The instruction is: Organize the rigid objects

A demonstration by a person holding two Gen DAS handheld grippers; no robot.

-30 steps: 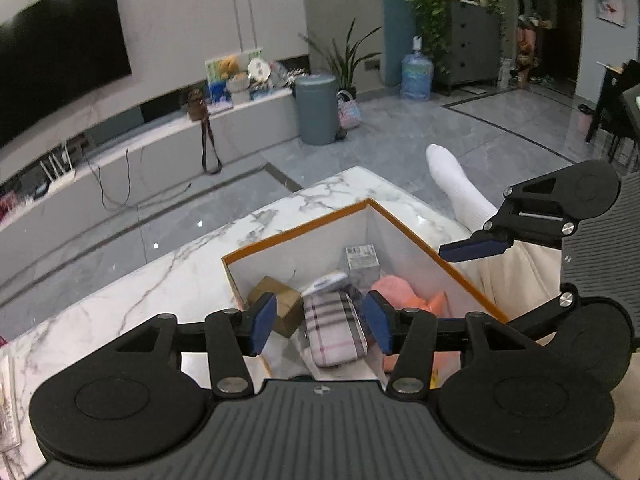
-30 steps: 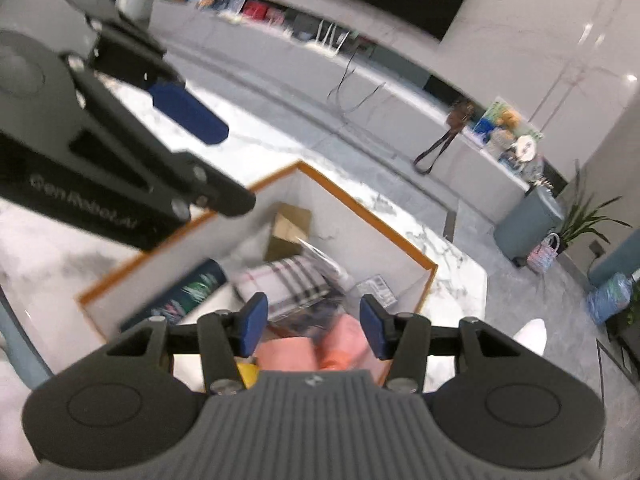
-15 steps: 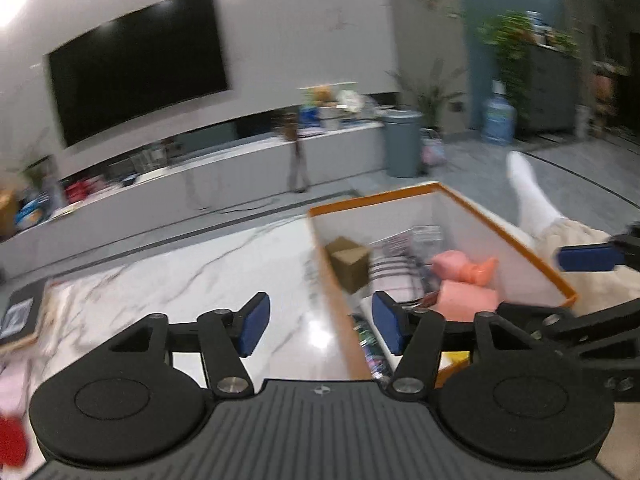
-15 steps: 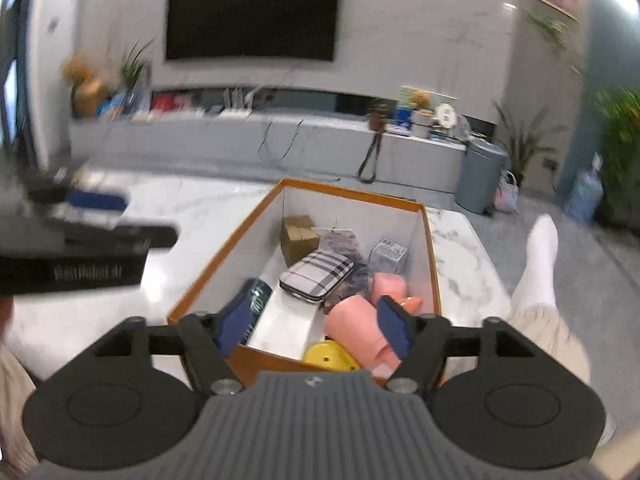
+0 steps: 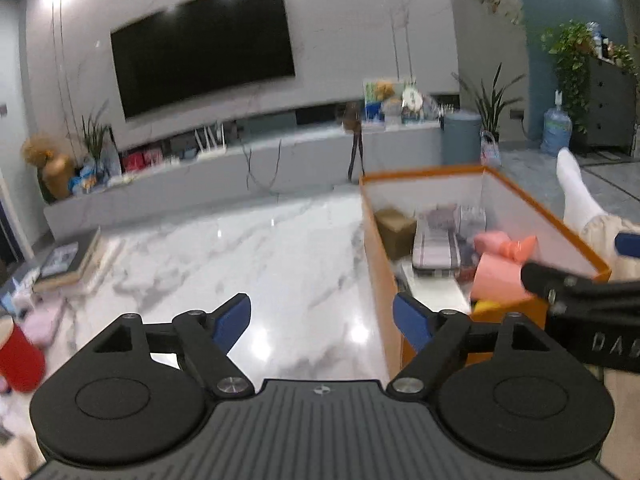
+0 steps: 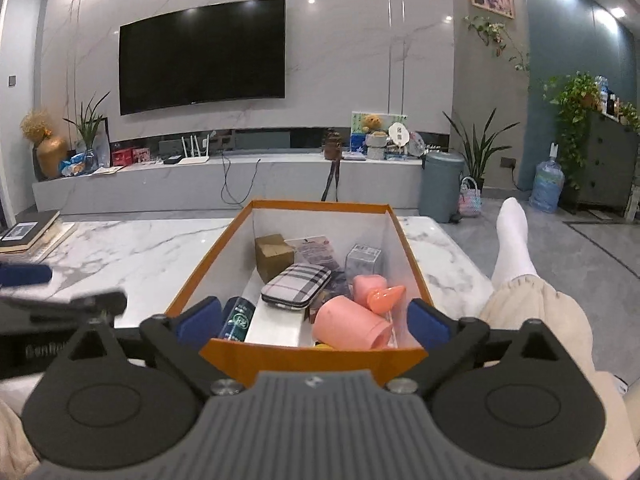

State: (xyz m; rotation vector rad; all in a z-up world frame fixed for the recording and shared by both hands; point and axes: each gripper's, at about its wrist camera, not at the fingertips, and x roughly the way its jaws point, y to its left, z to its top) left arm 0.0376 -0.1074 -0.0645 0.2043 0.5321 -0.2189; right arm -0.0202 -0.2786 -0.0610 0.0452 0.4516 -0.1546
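Note:
An orange-rimmed box stands on the white marble table. It holds a plaid case, a brown carton, a pink cup, a dark green tube, a clear small box and other items. My right gripper is open and empty, level with the box's near wall. My left gripper is open and empty over the bare table, left of the box. The plaid case and pink cup show there too.
Books lie at the table's far left. A red cup and a pink item sit at the left edge. A person's leg in a white sock lies right of the table. A TV bench stands beyond.
Both grippers pulled back from above the box and levelled out. The left one swung left over the table. Both jaws opened wider.

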